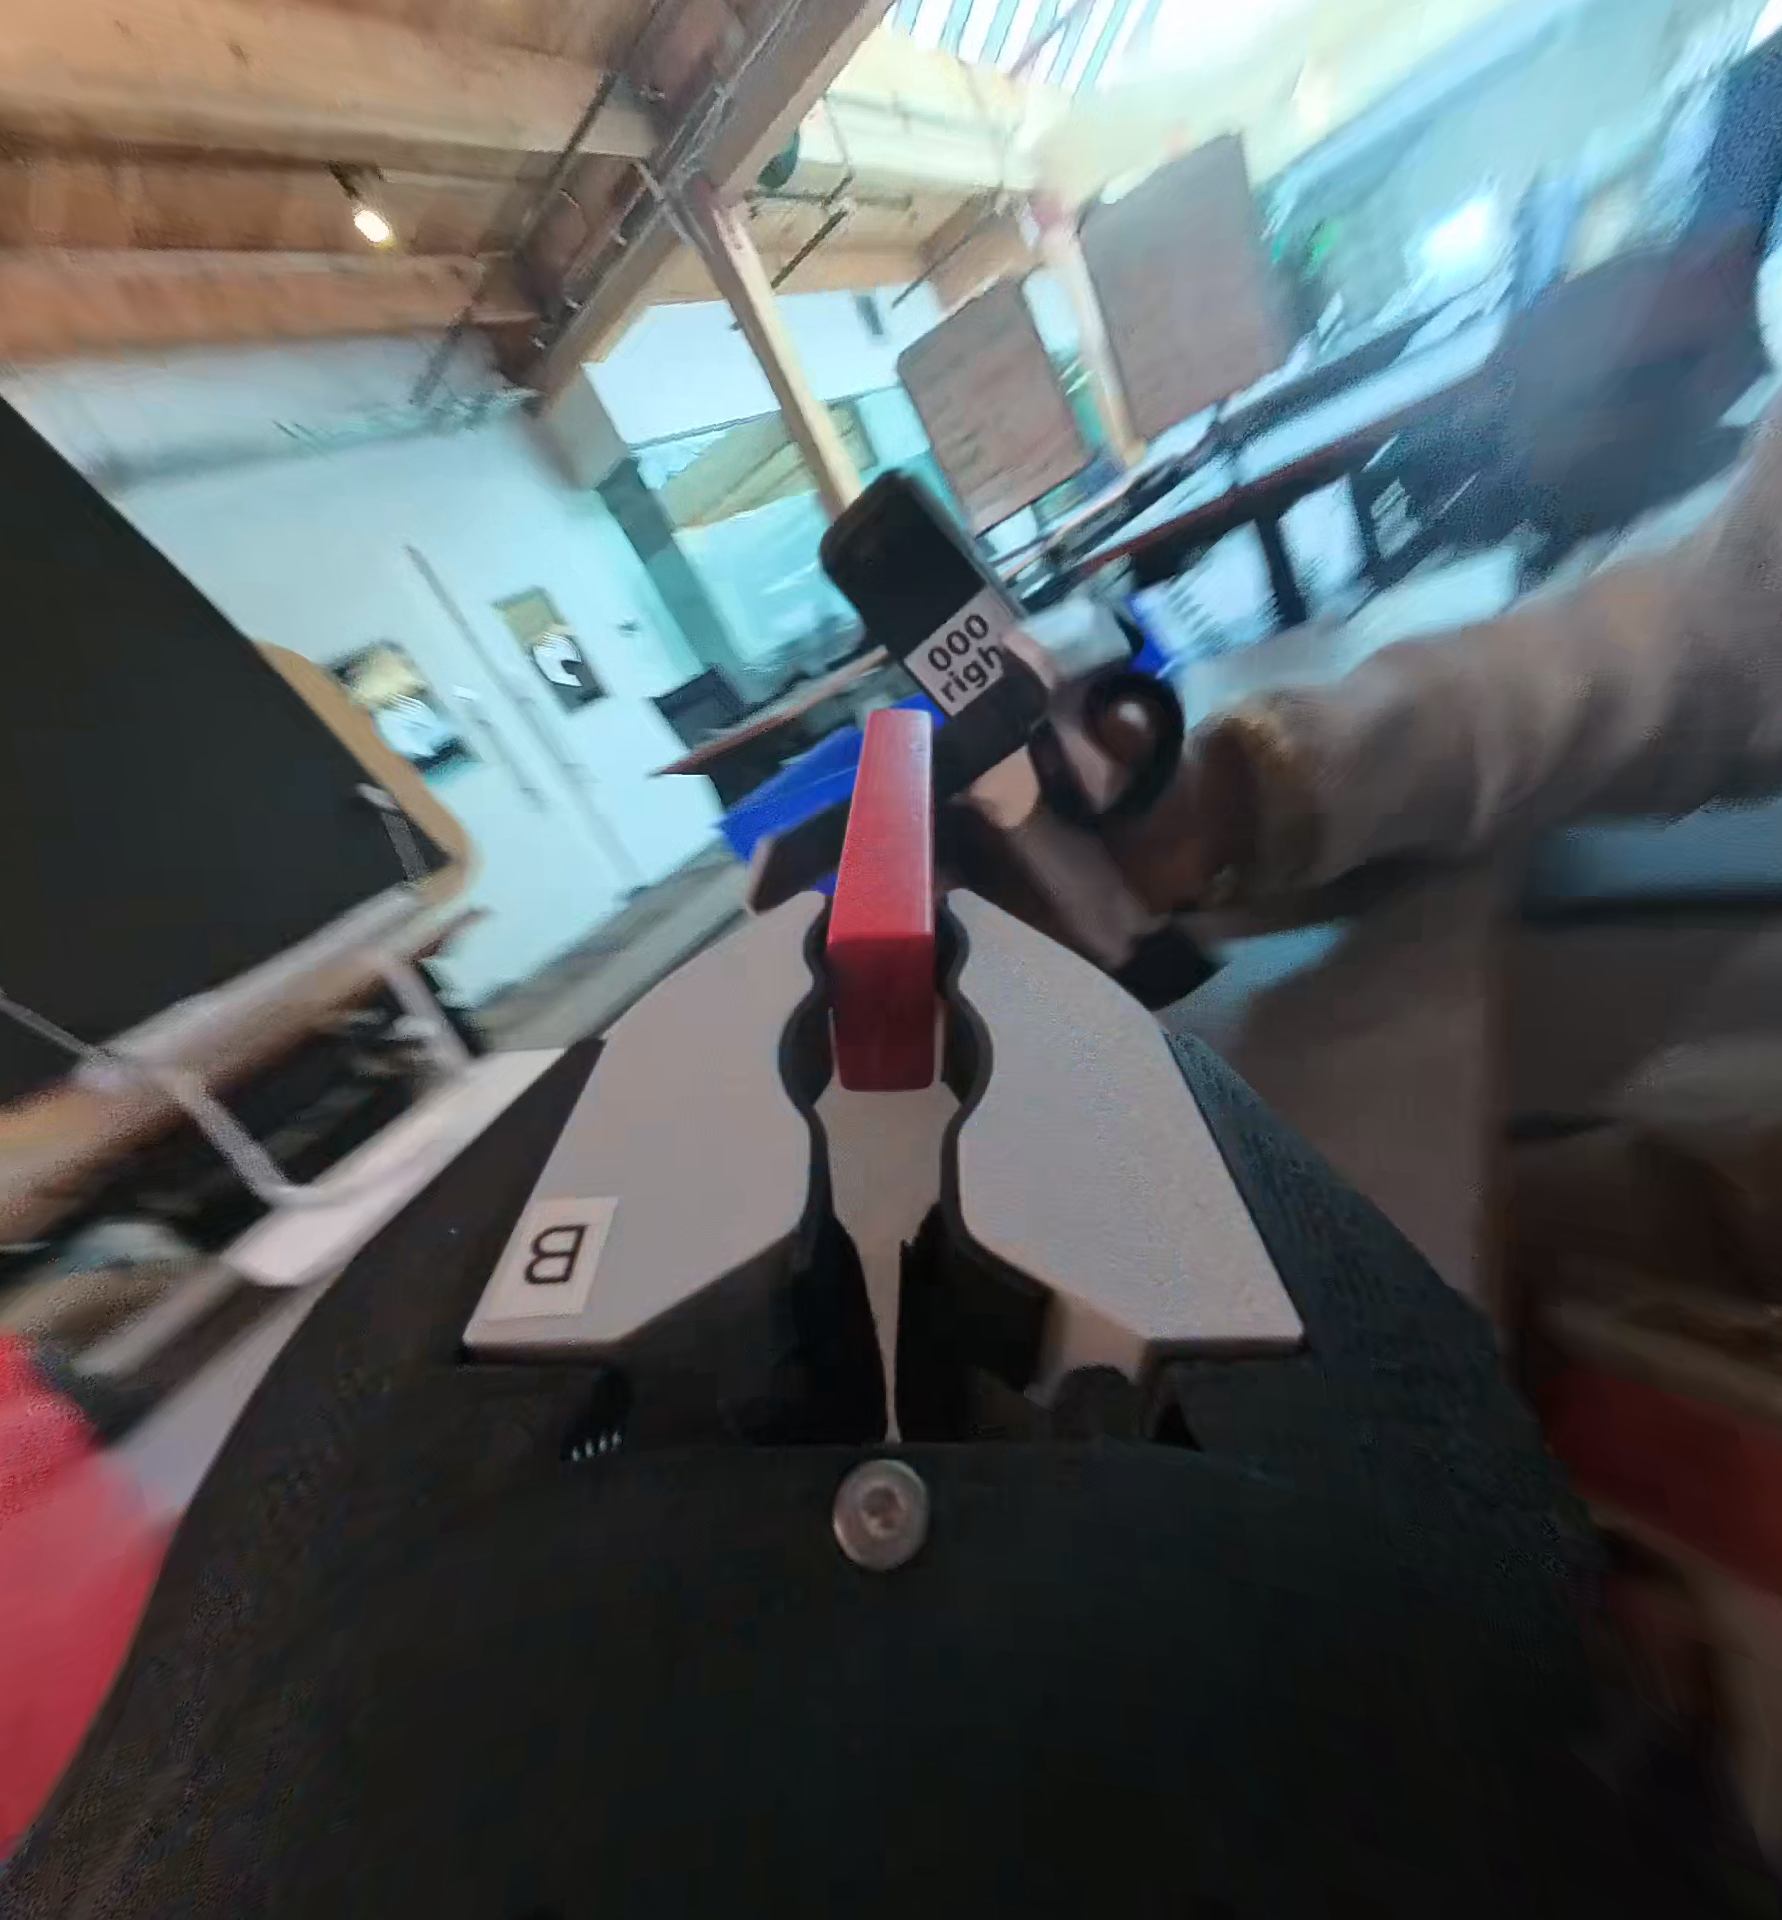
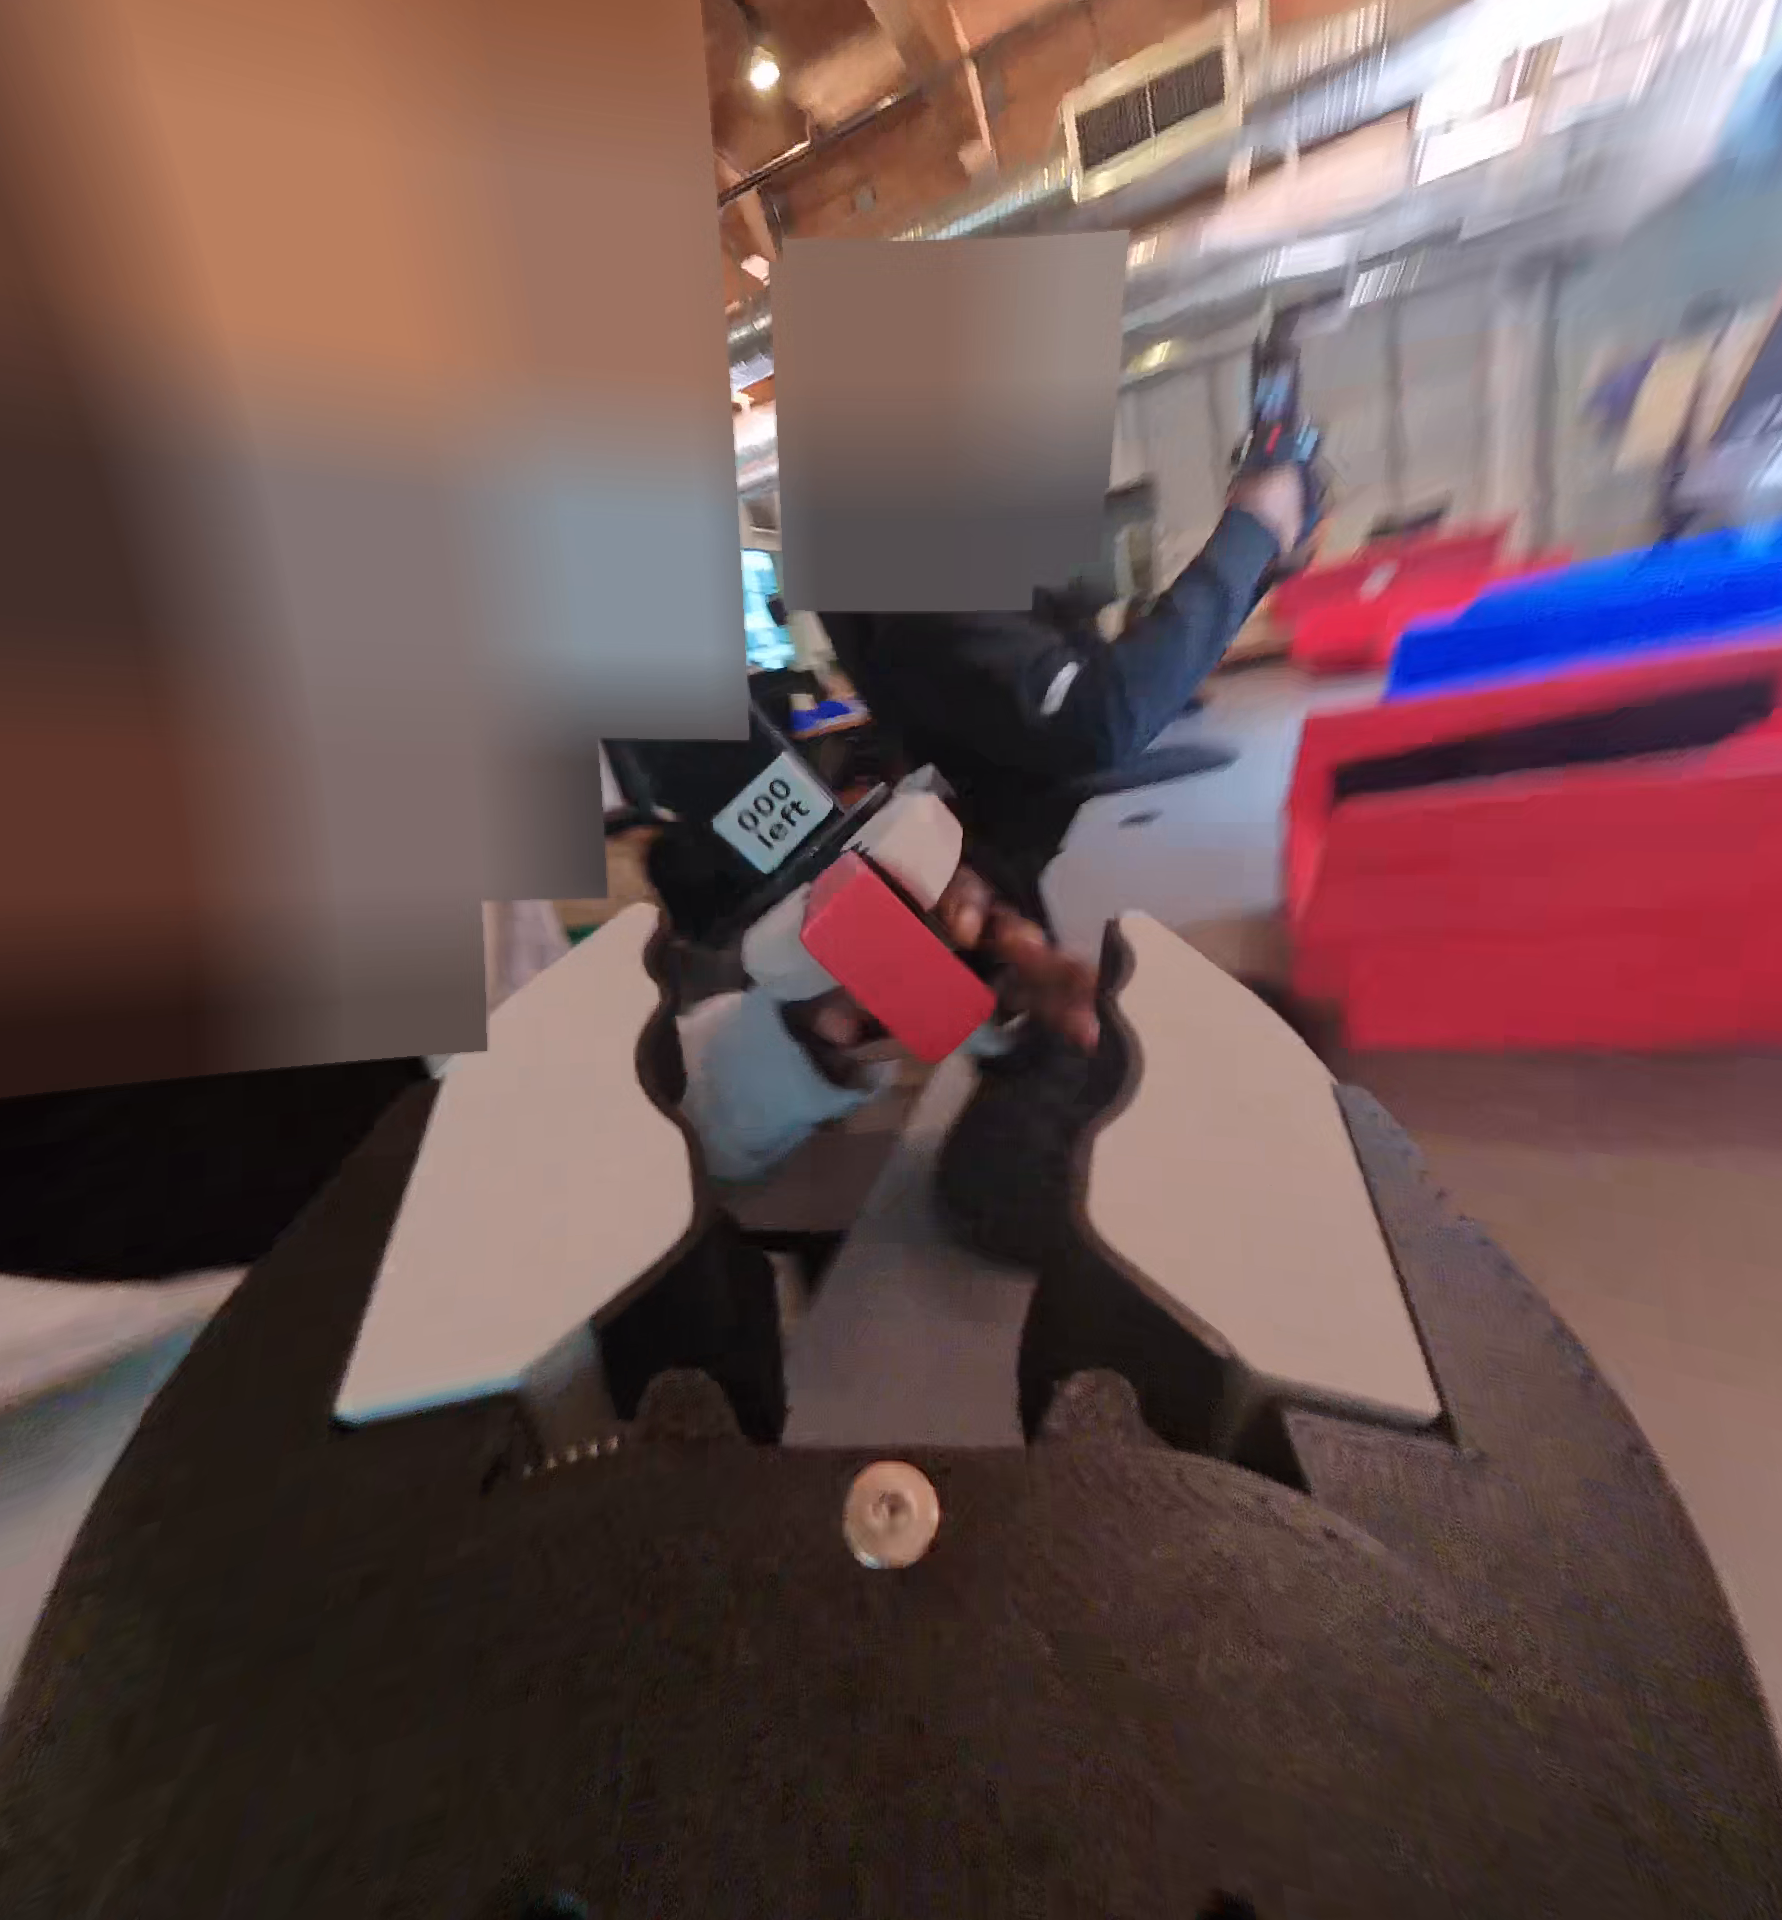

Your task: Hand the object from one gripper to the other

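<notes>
A red rectangular block [image 1: 885,904] stands upright between the fingers of my left gripper [image 1: 885,966], which is shut on its lower half. My right gripper shows in the left wrist view [image 1: 980,883] just behind the block, held by a hand in a tan sleeve [image 1: 1489,748], its fingers spread to either side of the block's far end. In the right wrist view my right gripper [image 2: 882,977] is open, and the red block [image 2: 897,961] lies in the gap between its fingertips, held out by the left gripper [image 2: 845,883]. I cannot tell whether the right fingers touch the block.
Red bins [image 2: 1573,862] and blue bins [image 2: 1614,613] stand at the right in the right wrist view. A second person [image 2: 1126,675] with a raised arm is behind. A black panel [image 1: 118,665] and a metal frame [image 1: 274,1091] are to the left. The room behind is motion-blurred.
</notes>
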The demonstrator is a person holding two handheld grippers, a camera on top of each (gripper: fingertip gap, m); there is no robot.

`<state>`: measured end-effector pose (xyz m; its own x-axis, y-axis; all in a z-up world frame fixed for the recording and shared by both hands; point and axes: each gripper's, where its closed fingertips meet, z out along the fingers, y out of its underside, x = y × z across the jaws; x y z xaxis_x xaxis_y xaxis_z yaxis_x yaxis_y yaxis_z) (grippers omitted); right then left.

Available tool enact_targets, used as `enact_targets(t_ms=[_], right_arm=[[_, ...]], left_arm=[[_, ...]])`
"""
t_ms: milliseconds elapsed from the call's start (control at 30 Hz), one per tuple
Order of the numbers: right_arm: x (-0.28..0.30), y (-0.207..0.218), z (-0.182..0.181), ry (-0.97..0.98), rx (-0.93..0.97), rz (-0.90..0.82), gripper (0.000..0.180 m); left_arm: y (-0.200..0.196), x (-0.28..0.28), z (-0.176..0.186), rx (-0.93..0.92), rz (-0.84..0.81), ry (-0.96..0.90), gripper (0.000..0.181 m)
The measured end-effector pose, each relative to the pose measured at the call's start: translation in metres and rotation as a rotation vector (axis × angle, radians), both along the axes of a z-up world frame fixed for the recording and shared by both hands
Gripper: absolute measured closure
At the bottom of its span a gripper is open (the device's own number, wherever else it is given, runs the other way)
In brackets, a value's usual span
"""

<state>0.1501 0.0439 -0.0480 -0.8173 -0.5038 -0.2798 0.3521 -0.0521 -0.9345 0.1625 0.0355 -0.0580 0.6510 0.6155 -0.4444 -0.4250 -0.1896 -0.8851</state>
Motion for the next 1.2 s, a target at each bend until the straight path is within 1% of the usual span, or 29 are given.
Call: enact_targets(t_ms=[67,100,133,167,200,233,300,367,400,467,533,600,633,700,800,833,933,967,1000,1033,1067,1100,1167,1200], right_arm=[[0.004,0.004,0.006,0.278,-0.138,-0.132,0.098],[0.006,0.006,0.007,0.418,-0.194,-0.194,0.101],[0.009,0.007,0.006,0.518,-0.226,-0.231,0.108],[0.014,0.008,0.004,0.560,-0.228,-0.227,0.115],[0.017,0.007,0.001,0.549,-0.204,-0.197,0.121],[0.019,0.006,-0.003,0.517,-0.161,-0.169,0.130],[0.020,0.005,-0.011,0.490,-0.087,-0.116,0.162],[0.019,0.005,-0.013,0.471,-0.068,-0.100,0.163],[0.020,0.006,-0.013,0.433,-0.049,-0.078,0.163],[0.017,0.005,-0.010,0.285,-0.003,-0.031,0.164],[0.011,0.005,-0.009,0.100,0.058,0.032,0.164],[0.006,0.004,-0.010,-0.066,0.112,0.090,0.164],[0.004,0.002,-0.013,-0.133,0.150,0.114,0.164],[0.001,-0.001,-0.021,-0.225,0.221,0.141,0.164],[0.002,0.000,-0.022,-0.275,0.237,0.179,0.163],[0.003,0.000,-0.023,-0.273,0.247,0.180,0.163],[0.004,0.000,-0.023,-0.244,0.247,0.173,0.163],[0.005,0.000,-0.021,-0.219,0.219,0.166,0.160],[0.006,-0.001,-0.017,-0.183,0.178,0.141,0.143],[0.006,-0.002,-0.013,-0.133,0.130,0.101,0.117],[0.006,-0.003,-0.009,-0.067,0.077,0.051,0.097],[0.006,-0.003,-0.005,0.013,0.020,-0.005,0.087],[0.006,-0.002,0.001,0.200,-0.088,-0.118,0.086],[0.007,-0.001,0.001,0.287,-0.127,-0.163,0.088]], left_arm=[[0.002,0.009,0.001,0.100,-0.145,-0.152,0.165],[0.003,0.013,0.000,0.122,-0.198,-0.208,0.165],[0.003,0.015,0.000,0.135,-0.223,-0.233,0.165],[0.003,0.016,-0.001,0.133,-0.233,-0.236,0.165],[0.003,0.017,-0.002,0.120,-0.235,-0.225,0.165],[0.004,0.017,-0.004,0.101,-0.234,-0.208,0.165],[0.006,0.015,-0.007,0.077,-0.207,-0.199,0.164],[0.006,0.014,-0.006,0.067,-0.198,-0.170,0.163],[0.005,0.014,-0.004,0.051,-0.177,-0.097,0.157],[0.002,0.011,0.003,-0.002,-0.060,0.099,0.120],[-0.001,0.004,0.000,-0.143,0.075,0.241,0.110],[-0.001,-0.002,-0.007,-0.294,0.171,0.338,0.100],[-0.001,-0.005,-0.010,-0.351,0.209,0.378,0.102],[-0.002,-0.009,-0.011,-0.414,0.267,0.430,0.112],[0.000,-0.009,-0.012,-0.411,0.272,0.432,0.137],[-0.001,-0.009,-0.013,-0.407,0.267,0.421,0.141],[-0.002,-0.009,-0.014,-0.356,0.226,0.330,0.144],[-0.003,-0.008,-0.011,-0.293,0.203,0.286,0.144],[-0.003,-0.007,-0.005,-0.198,0.167,0.220,0.144],[-0.003,-0.005,-0.002,-0.106,0.108,0.139,0.144],[-0.002,-0.002,0.000,-0.030,0.037,0.052,0.145],[-0.001,0.001,0.001,0.031,-0.024,-0.021,0.145],[-0.001,0.007,0.000,0.094,-0.116,-0.114,0.145],[-0.001,0.008,-0.001,0.103,-0.139,-0.144,0.145]])
